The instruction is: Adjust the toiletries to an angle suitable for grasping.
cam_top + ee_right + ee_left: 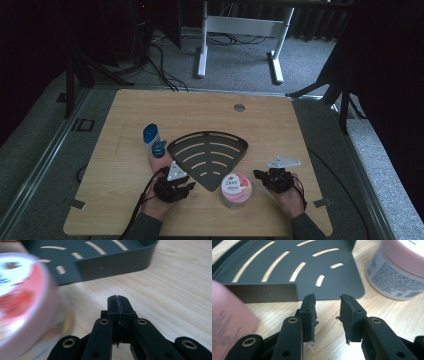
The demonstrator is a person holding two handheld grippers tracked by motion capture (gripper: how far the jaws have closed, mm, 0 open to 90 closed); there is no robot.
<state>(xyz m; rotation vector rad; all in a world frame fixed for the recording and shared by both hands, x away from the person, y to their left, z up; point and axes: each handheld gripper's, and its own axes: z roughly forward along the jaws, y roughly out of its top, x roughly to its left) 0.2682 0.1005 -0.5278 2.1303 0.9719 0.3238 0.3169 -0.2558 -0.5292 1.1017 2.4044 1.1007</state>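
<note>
Two things are cut off by the frame edge in the left gripper view: a pink jar [397, 270] at the upper right, of which part of the printed side wall and a slice of the lid are seen, and a blurred pink shape at the left edge whose printing cannot be read. In the right gripper view the same jar [22, 302] is smeared by blur, so its label is hard to make out.

One jar [235, 190], one dark fan-shaped slotted tray [210, 159] and two blue-capped containers [151, 134] are counted on the wooden table [280, 130] in the high view. The containers' lower parts are partly hidden behind the left hand.

The jar is round and squat, pale pink, with a lid bearing a white and red label; it stands upright near the table's front edge, just beside the tray's pointed corner and between the two grippers.

The left gripper [175, 189] is seen with its jaws apart and nothing between them, aimed at the tray's corner wall [262, 291]. The right gripper [274, 179] has its jaws pressed together on nothing, just right of the jar and apart from it.
</note>
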